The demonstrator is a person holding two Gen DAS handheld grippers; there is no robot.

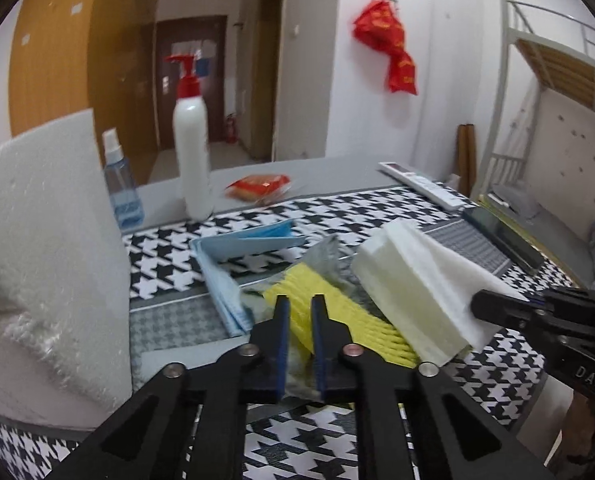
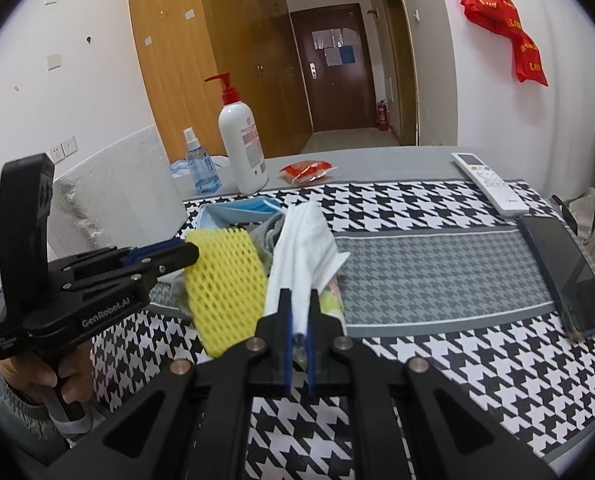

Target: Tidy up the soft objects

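Note:
My left gripper [image 1: 300, 300] is shut on a yellow foam net sleeve [image 1: 337, 320], held above the houndstooth mat; it also shows in the right wrist view [image 2: 225, 280], with the left gripper [image 2: 189, 254] at its left edge. My right gripper [image 2: 300, 294] is shut on a stack of white foam sheets [image 2: 301, 248], which stands on edge; in the left wrist view the sheets [image 1: 413, 284] hang from the right gripper [image 1: 477, 302]. Blue face masks [image 1: 233, 264] and a grey cloth [image 2: 271, 232] lie behind on the mat.
A white pump bottle [image 2: 243, 148], a blue spray bottle [image 2: 201, 168] and a red packet [image 2: 307, 170] stand at the table's back. A remote [image 2: 489, 182] and a dark phone [image 2: 565, 272] lie at the right. A large white foam block [image 1: 45, 248] stands at the left.

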